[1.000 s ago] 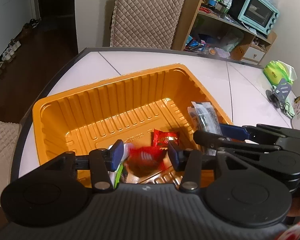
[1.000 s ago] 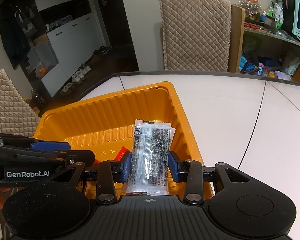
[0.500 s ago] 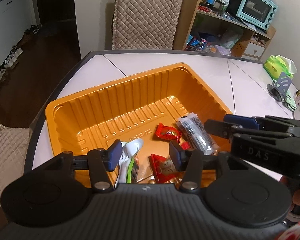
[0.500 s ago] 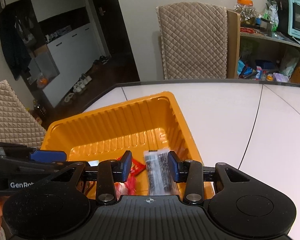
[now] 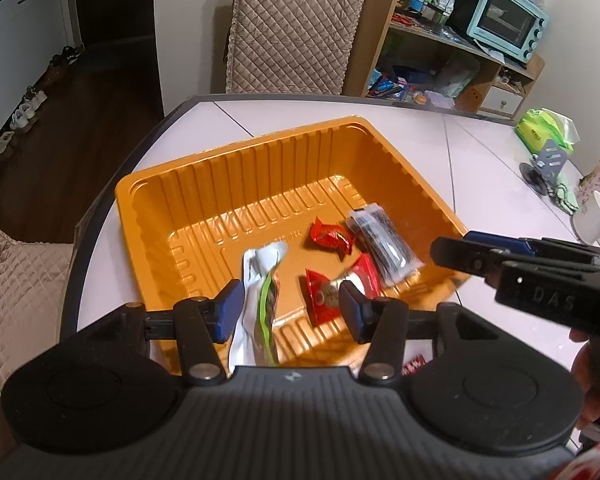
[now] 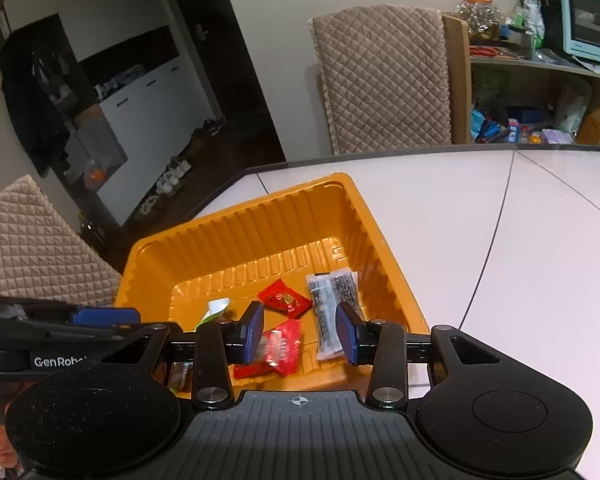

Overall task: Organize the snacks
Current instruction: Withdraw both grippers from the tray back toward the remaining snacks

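Note:
An orange ribbed tray (image 5: 236,168) (image 6: 276,224) sits on the white table. In it lie a white-and-green packet (image 5: 260,300) (image 6: 216,307), two red snack packets (image 5: 330,236) (image 5: 340,284) (image 6: 286,299) (image 6: 278,348) and a clear packet with dark contents (image 5: 384,246) (image 6: 332,312). My left gripper (image 5: 288,310) is open and empty above the tray's near side. My right gripper (image 6: 300,332) is open and empty above the tray's near right part; it also shows at the right in the left wrist view (image 5: 540,268).
A quilted chair (image 5: 296,28) stands behind the table, another (image 6: 28,248) at the left. A shelf with a mint oven (image 5: 508,28) is at the back right. A green pack (image 5: 544,128), a phone stand (image 5: 544,164) and cups (image 5: 596,216) sit at the table's right.
The right gripper let go of the clear dark packet, which now lies in the tray. The left gripper dropped a red packet into it. Both grippers have pulled back and up.

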`<state>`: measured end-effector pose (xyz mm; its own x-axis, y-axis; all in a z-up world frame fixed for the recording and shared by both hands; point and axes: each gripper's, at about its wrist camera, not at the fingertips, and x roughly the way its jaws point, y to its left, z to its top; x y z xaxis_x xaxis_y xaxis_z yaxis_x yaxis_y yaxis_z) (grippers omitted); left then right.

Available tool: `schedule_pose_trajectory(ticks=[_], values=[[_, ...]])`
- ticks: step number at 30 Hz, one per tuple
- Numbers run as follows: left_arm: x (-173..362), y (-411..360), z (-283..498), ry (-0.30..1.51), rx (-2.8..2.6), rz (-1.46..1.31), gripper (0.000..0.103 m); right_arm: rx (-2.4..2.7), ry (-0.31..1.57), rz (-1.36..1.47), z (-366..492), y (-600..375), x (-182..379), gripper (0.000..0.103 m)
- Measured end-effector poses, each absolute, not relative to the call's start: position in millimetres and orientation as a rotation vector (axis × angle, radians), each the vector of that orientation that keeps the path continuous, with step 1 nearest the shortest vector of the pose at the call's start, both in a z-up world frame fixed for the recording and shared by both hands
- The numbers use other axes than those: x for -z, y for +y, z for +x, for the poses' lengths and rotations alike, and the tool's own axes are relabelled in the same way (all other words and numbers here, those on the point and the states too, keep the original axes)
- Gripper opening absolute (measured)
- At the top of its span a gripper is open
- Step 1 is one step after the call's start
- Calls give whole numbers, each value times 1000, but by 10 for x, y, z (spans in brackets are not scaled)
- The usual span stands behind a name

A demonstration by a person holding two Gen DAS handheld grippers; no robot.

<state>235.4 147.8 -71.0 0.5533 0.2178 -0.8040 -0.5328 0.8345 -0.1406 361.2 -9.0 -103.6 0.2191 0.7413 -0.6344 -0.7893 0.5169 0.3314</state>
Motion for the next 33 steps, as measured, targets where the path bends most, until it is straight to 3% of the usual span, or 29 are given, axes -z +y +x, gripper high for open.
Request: schedule_pose_trajectory(ticks=[19, 24, 33], values=[[438, 1061, 1719, 853, -412, -399, 49, -1015, 875, 11, 3102, -875, 841, 42], [457, 914, 1583, 864, -389, -383, 49, -987, 876, 19, 2945, -1063, 839, 57], [595, 718, 1331, 908, -360, -379, 49, -944, 918, 27, 2741, -1348, 907, 64]])
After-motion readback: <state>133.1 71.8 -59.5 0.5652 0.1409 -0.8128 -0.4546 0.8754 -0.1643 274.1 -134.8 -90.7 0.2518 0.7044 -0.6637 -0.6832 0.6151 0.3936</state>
